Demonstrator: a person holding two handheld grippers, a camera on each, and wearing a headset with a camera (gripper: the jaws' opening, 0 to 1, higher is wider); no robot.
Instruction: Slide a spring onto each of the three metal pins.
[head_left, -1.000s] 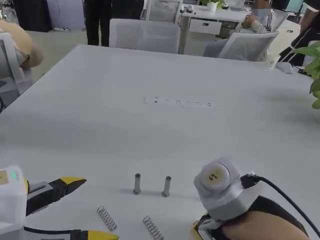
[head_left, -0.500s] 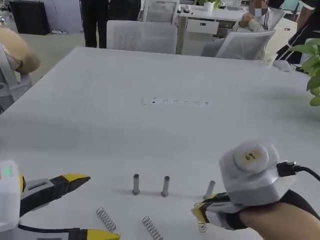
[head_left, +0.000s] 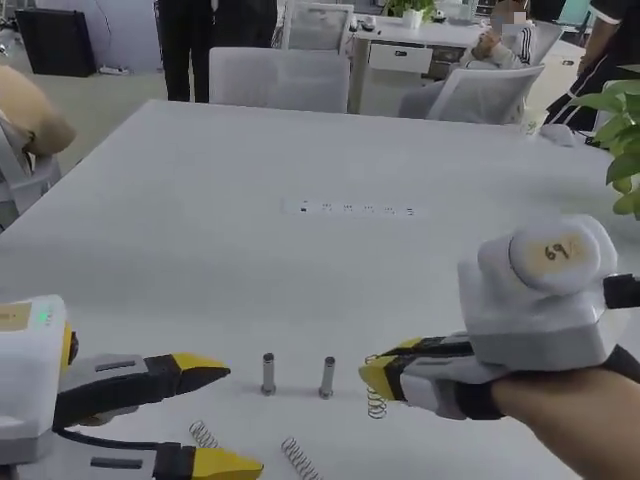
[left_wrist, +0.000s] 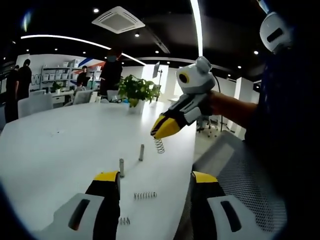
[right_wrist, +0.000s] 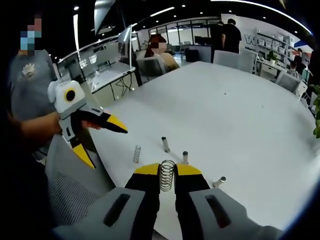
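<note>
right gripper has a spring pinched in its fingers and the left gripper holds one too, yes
Not quite. The right gripper does pinch a spring, but the left gripper is open and holds nothing, as the left gripper view shows.

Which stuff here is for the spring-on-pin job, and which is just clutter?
Job: held spring in right gripper; loose springs; upright pins; third pin; left gripper, open.
Lying about: table socket strip; chairs; plant.
</note>
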